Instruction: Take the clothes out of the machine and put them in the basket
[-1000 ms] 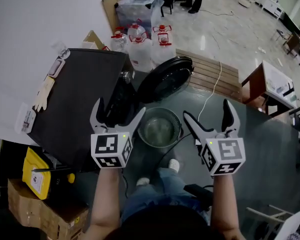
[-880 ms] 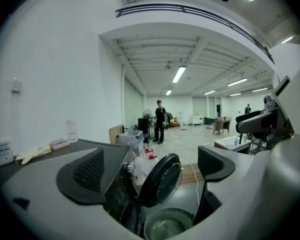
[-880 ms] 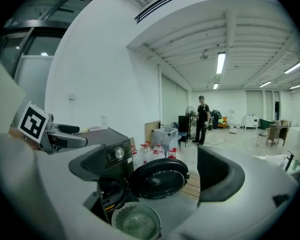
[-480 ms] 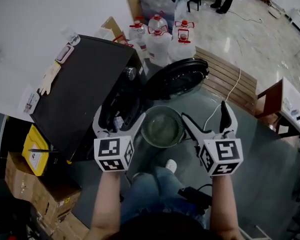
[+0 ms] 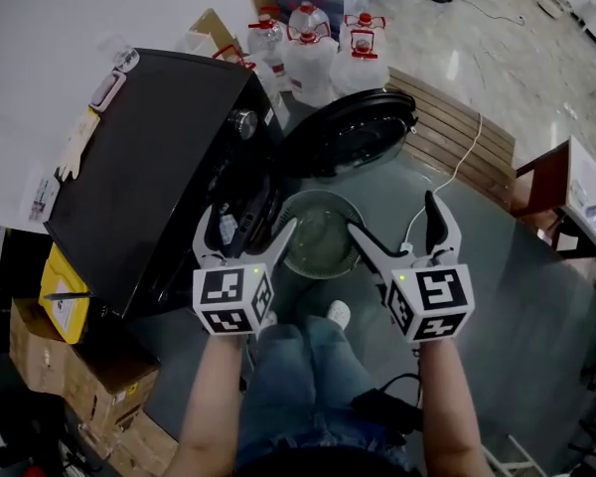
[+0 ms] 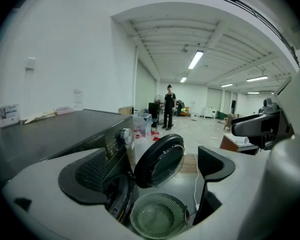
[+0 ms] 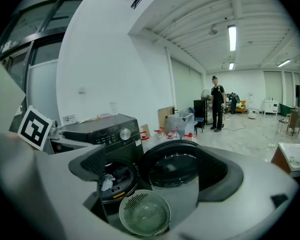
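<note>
At mid-frame in the head view, the left tool (image 5: 246,229) and right tool (image 5: 392,222) hang wide and empty over the basket (image 5: 323,238). In the left gripper view, the basket is bare at lower centre. In the right gripper view, the clothes (image 7: 109,178) lie inside the open machine (image 7: 97,129) at lower left. By the look of it, all of the unloading is left to do.

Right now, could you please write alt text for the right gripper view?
The right gripper, jaws open, frames a dark front-loading washing machine, door swung open, clothes visible inside. An empty round basket sits in front of it.

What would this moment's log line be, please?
left gripper: open; right gripper: open; black washing machine: door open; round green slotted basket: empty; clothes: inside machine
</note>
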Action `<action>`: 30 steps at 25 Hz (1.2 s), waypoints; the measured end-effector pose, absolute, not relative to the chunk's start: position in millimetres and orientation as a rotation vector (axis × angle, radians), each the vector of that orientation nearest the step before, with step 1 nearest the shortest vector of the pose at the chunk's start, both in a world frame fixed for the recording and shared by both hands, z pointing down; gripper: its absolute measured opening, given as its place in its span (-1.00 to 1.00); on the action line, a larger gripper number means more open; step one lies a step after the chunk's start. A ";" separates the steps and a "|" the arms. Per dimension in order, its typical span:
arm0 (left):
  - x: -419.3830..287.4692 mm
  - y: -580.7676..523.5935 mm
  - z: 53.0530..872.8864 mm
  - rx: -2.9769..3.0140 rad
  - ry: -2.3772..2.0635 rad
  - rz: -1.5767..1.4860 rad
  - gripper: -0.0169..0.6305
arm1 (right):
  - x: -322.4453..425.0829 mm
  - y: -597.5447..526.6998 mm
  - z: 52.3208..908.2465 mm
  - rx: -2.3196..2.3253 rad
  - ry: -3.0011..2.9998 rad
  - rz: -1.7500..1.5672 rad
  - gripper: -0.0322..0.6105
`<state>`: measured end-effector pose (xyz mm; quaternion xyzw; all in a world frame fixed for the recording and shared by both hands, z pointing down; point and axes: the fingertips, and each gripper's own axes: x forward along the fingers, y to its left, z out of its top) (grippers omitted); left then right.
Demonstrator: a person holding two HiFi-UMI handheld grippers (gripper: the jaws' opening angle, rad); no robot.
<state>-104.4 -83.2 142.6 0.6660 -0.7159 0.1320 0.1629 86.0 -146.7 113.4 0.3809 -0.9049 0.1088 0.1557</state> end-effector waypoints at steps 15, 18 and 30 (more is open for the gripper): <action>-105.0 -87.8 263.9 1.905 -1.873 0.510 0.81 | 73.4 -128.6 236.2 1.089 -2.441 0.429 0.84; -111.8 -84.9 289.7 1.887 -1.860 0.539 0.81 | 68.1 -125.6 262.7 1.104 -2.420 0.474 0.84; -145.4 -89.5 396.3 1.786 -1.811 0.573 0.81 | 52.3 -141.0 376.2 1.162 -2.306 0.578 0.83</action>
